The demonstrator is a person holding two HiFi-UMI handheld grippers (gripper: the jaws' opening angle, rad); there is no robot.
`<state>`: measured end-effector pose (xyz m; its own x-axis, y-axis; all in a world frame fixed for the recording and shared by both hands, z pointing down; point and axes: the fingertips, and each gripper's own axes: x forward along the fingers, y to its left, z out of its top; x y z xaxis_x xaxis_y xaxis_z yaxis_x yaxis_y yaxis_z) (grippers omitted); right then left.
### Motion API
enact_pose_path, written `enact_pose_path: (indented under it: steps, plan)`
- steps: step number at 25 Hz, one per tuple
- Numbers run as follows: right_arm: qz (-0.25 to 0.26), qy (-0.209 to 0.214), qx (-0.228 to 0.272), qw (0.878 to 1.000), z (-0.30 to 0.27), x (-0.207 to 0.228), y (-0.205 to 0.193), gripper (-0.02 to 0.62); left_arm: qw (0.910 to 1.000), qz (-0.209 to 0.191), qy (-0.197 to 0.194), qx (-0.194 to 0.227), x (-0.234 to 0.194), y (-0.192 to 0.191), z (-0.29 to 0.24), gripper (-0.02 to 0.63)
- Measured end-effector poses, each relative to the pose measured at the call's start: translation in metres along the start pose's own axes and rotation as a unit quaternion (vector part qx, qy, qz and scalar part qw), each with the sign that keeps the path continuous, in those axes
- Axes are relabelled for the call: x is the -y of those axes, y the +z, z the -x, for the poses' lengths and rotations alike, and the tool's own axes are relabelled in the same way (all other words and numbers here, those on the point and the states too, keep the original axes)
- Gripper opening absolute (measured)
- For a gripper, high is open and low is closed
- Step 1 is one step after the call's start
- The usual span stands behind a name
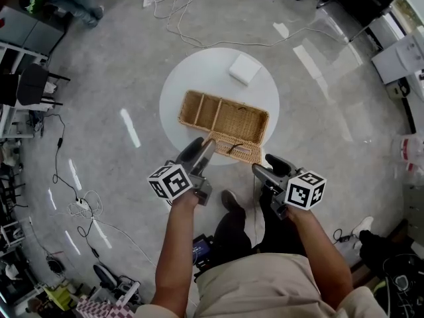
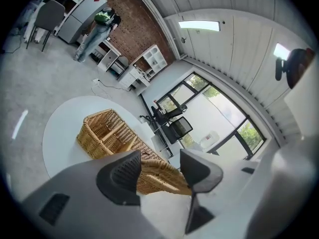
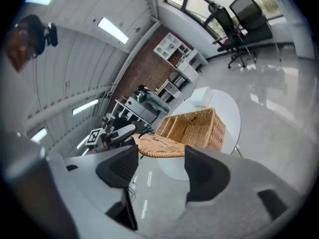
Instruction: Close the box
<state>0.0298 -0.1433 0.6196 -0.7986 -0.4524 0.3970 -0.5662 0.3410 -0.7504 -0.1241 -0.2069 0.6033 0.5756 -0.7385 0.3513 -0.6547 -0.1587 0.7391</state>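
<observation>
Box (image 1: 225,103) sits open on the round white surface (image 1: 199,71). Its long axis runs left to right across us, with the right end a bit nearer. The compartments look empty.

The lid (image 1: 233,149) hangs off the near long rim on our side and sticks out toward us at about rim height. Its long axis is parallel to the box. We read the near rim as the hinge line.

Left claw (image 1: 205,144) is at the lid's left end with the wicker between its jaws. It looks clamped, and nothing else is holding the lid up.

Right claw (image 1: 261,162) has its jaws spread wide with nothing in them. It sits just beside the lid's right end without touching, and the lid lies ahead of its tips and a little left.

The relation that matters is that the opening lies beyond the lid, away from us. The free edge therefore has to swing up and forward over the hinge line, not sideways.

The left claw already has the lid, so we'd drive the swing from there. The right claw is close enough to steady or press down the right end.

The main risk is the lid twisting, since it is held at one end only.
</observation>
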Motion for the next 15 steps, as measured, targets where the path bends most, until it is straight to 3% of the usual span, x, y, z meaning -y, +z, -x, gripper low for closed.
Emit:
enact_pose_path:
  steps: [3, 6, 11, 15]
  plan:
    - [0.085, -0.023, 0.007, 0.996, 0.001, -0.007, 0.012, 0.238, 1.0000, -0.005, 0.004, 0.003, 0.003, 0.004, -0.003, 0.227]
    - [0.139, -0.037, 0.020, 0.989, 0.003, -0.012, 0.023, 0.181, 0.9998, -0.016, 0.009, 0.003, 0.007, 0.006, -0.008, 0.227]
    - [0.173, -0.049, 0.036, 0.983, -0.001, -0.014, 0.043, 0.100, 0.9984, -0.053, 0.018, -0.003, 0.013, 0.017, -0.018, 0.227]
    - [0.179, -0.056, 0.037, 0.982, -0.005, -0.009, 0.056, 0.089, 0.9957, -0.087, 0.026, -0.018, 0.016, 0.023, -0.026, 0.227]
